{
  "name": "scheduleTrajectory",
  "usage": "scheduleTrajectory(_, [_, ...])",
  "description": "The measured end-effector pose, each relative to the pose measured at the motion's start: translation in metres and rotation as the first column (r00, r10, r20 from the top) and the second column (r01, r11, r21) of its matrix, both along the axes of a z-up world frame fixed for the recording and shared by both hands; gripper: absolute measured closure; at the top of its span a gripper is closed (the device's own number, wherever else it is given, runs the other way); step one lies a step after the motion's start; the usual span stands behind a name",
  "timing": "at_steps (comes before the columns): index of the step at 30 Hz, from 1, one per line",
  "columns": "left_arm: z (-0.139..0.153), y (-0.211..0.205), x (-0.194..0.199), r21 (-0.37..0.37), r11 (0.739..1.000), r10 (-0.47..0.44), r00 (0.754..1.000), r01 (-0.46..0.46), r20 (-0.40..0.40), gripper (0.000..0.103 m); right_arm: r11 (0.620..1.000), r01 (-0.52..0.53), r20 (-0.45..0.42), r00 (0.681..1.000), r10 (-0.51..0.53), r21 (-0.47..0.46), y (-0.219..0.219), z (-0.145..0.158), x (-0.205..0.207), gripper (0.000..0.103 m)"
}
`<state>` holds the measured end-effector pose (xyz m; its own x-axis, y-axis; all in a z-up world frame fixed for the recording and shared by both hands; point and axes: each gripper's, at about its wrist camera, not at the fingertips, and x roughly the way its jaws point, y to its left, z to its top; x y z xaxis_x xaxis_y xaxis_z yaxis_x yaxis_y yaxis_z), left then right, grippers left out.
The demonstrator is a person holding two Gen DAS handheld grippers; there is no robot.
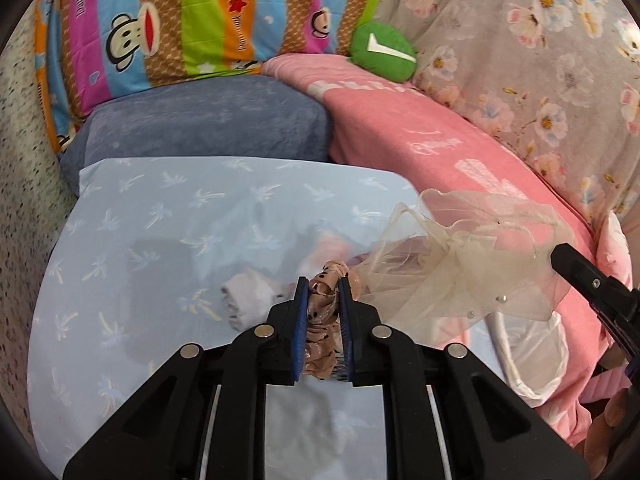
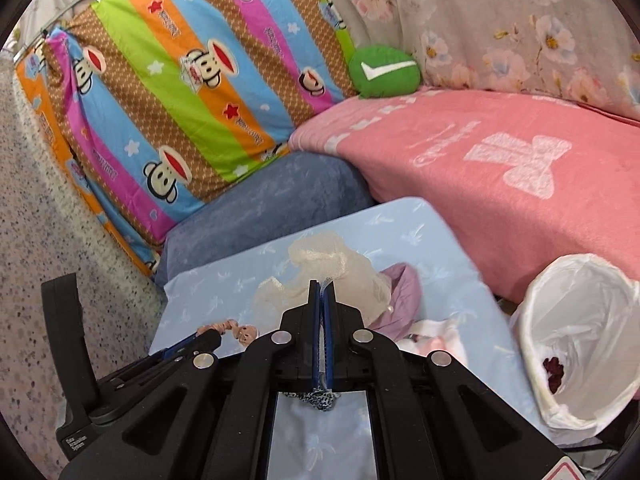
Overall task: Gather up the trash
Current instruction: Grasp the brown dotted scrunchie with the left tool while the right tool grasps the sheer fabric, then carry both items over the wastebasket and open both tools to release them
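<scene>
Two grippers are both busy over the pale blue pillow (image 1: 168,216), each clamped on a scrap of fabric. The left gripper (image 1: 324,292) has its blue pads squeezed onto a tan, black-dotted scrunchie (image 1: 326,312), which bunches up between the jaws and pokes out past the tips. Just beside it on the right hangs a sheer cream organza piece (image 1: 460,256) with a few small pearl beads, lifted off the pillow; from the right wrist view the right gripper (image 2: 322,292) is pinched tight on that same cream mesh (image 2: 344,268), a thread of netting caught between the nearly touching fingers. Something dark and patterned dangles at the back of those jaws (I cannot make out what it is).

On the pillow, under the mesh, lies a lilac cloth item (image 2: 404,300), and a small white crumpled piece (image 1: 248,300) sits just left of the left gripper. To the right, against the pink blanket (image 2: 500,160), stands a bin lined with a white plastic bag (image 2: 576,320), something dark red already at its bottom. Behind are a blue-grey cushion (image 1: 208,120), a striped monkey-print pillow (image 1: 180,16) and a green checkmark plush (image 1: 382,52).
</scene>
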<state>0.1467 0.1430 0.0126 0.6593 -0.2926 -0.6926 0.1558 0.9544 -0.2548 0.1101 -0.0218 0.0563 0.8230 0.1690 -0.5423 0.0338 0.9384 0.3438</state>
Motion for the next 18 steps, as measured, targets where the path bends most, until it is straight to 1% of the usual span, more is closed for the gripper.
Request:
scheduleTrajectory(3, [0.009, -0.017, -0.004, -0.012, 0.999, -0.039, 0.999, 0.039, 0.012, 0.088, 1.0, 0.031, 0.031, 0.999, -0.031, 0.001, -0.017, 0.013, -0.013, 0.101])
scheduleTrajectory(8, [0.019, -0.054, -0.012, -0.001, 0.995, -0.104, 0.994, 0.104, 0.035, 0.088, 0.996, 0.093, 0.067, 0.993, -0.094, 0.008, -0.053, 0.026, -0.036, 0.101])
scheduleTrajectory(13, [0.025, -0.095, -0.021, 0.017, 0.985, -0.172, 0.984, 0.172, 0.05, 0.088, 0.985, 0.169, 0.079, 0.982, -0.171, 0.028, -0.099, 0.028, -0.058, 0.101])
scheduleTrajectory(18, [0.024, -0.135, -0.027, 0.017, 0.97, -0.245, 0.969, 0.244, 0.04, 0.088, 0.97, 0.239, 0.078, 0.967, -0.241, 0.035, -0.142, 0.024, -0.078, 0.101])
